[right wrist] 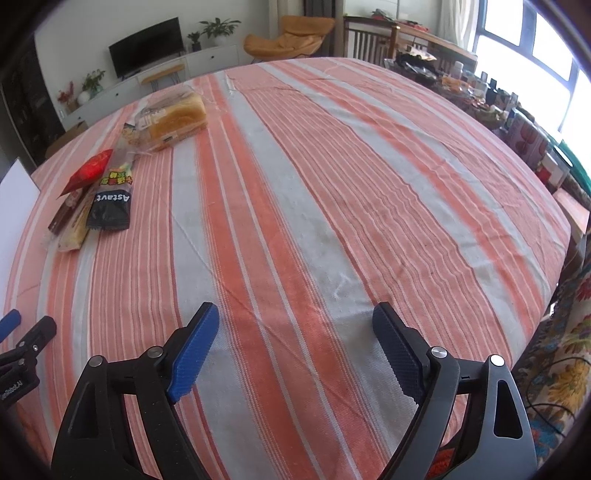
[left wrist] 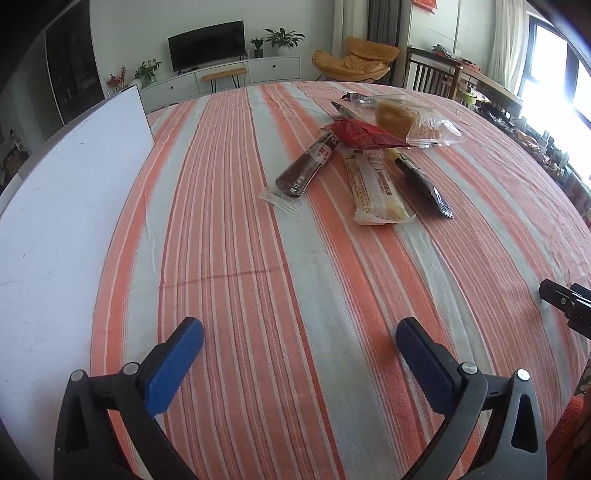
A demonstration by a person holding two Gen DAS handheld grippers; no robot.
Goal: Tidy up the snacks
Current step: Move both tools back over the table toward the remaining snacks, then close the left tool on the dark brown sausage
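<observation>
Both claws, left claw (left wrist: pixel 299 336) and right claw (right wrist: pixel 295 321), spread wide and empty, well short of the red packet (left wrist: pixel 364 136), around which the snacks remain heaped, unsorted.

A striped cloth (left wrist: pixel 258 229) in orange, grey and white covers the table. A white board (left wrist: pixel 66 206) lies at its left edge. Far behind, a TV (left wrist: pixel 207 46) stands on a white cabinet (left wrist: pixel 221 75), with plants (left wrist: pixel 284 37) beside it. An orange chair (left wrist: pixel 354 61) sits to the right, near a bright window (right wrist: pixel 517 33).
</observation>
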